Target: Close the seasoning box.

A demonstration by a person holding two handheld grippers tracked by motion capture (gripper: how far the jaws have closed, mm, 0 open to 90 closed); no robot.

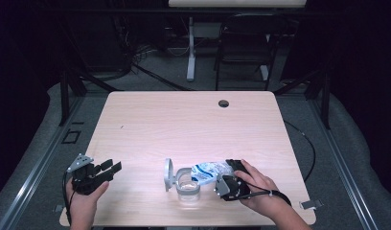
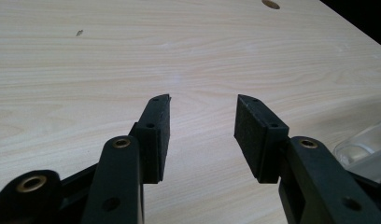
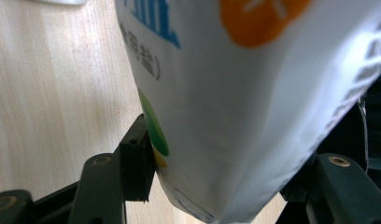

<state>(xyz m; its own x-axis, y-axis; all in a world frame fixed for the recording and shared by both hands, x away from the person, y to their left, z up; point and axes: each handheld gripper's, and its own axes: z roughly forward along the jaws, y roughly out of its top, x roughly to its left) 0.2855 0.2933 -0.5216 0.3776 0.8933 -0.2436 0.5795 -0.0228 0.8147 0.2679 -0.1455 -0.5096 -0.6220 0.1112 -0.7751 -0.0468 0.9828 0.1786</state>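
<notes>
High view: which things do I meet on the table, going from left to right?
Left gripper → open lid of the glass jar → glass jar → white bag → right gripper, shut on the bag.

High view looks down on the table (image 1: 150, 120) from above — both tool views skim its wood closely.

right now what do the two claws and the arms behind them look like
Both are black. The left claw has a grey three-cornered plate on top and a dark cable trailing down; its jaws are flat black blocks with small screw holes, on black links with brass-coloured pivots. The right claw has a grey round part on its body and a thin cable across the wrist. Forearms are bare, no sleeves.
</notes>
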